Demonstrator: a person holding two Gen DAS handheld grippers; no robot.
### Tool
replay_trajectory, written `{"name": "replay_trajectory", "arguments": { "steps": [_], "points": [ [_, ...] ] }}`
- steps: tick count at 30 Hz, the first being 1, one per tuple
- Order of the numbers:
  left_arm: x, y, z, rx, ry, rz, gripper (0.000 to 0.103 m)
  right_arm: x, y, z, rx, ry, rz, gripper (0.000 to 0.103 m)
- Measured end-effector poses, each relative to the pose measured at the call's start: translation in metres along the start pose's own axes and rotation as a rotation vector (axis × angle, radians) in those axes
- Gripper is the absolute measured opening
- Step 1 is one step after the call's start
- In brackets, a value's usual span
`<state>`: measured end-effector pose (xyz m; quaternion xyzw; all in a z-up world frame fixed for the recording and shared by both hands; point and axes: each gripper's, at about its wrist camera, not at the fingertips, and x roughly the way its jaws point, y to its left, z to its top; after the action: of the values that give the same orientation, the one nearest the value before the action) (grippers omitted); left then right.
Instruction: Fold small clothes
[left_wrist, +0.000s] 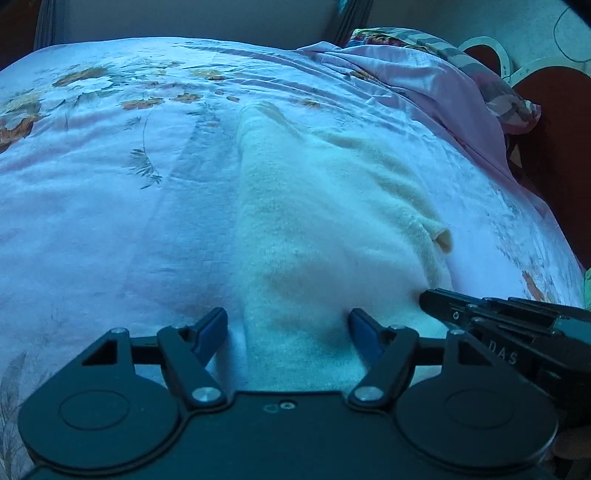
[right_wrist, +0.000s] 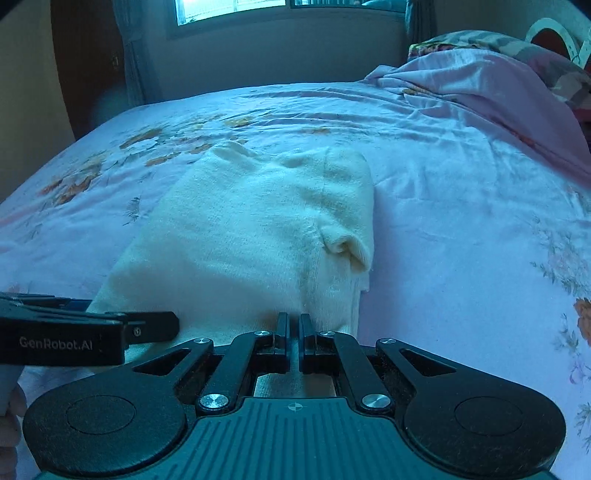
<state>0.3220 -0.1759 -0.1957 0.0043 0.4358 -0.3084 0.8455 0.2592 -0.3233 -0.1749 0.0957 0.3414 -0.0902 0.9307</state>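
A small cream knitted garment (left_wrist: 314, 221) (right_wrist: 251, 229) lies flat on the floral bed sheet (left_wrist: 110, 203) (right_wrist: 461, 221). One sleeve is folded in, its cuff (left_wrist: 443, 240) (right_wrist: 347, 247) curling up at the right. My left gripper (left_wrist: 288, 328) (right_wrist: 162, 328) stands open at the garment's near left corner. One blue pad sits on the sheet just outside the edge and the other on the cloth, neither pressing. My right gripper (right_wrist: 293, 319) (left_wrist: 428, 295) is shut, its tips down on the garment's near right edge. I cannot tell whether cloth is pinched between them.
A bunched pink quilt (left_wrist: 424, 81) (right_wrist: 498, 81) and a floral pillow (right_wrist: 480, 38) lie at the far right by the red and white headboard (left_wrist: 554, 96). A window (right_wrist: 236, 9) is beyond the bed's far edge. Bare sheet surrounds the garment.
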Motion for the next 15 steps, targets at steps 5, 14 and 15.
{"name": "replay_trajectory", "arguments": {
  "steps": [5,14,15],
  "points": [
    [-0.006,0.007,-0.004,-0.032,0.003,-0.01,0.072,-0.015,0.006,-0.012,-0.023,0.0,-0.006,0.001],
    [-0.005,0.002,-0.011,0.015,0.01,0.005,0.073,-0.02,0.002,-0.04,-0.037,-0.017,-0.048,0.001],
    [-0.005,0.002,-0.011,0.014,0.013,0.009,0.073,-0.021,0.003,-0.039,-0.038,-0.01,-0.05,0.001]
  ]
}}
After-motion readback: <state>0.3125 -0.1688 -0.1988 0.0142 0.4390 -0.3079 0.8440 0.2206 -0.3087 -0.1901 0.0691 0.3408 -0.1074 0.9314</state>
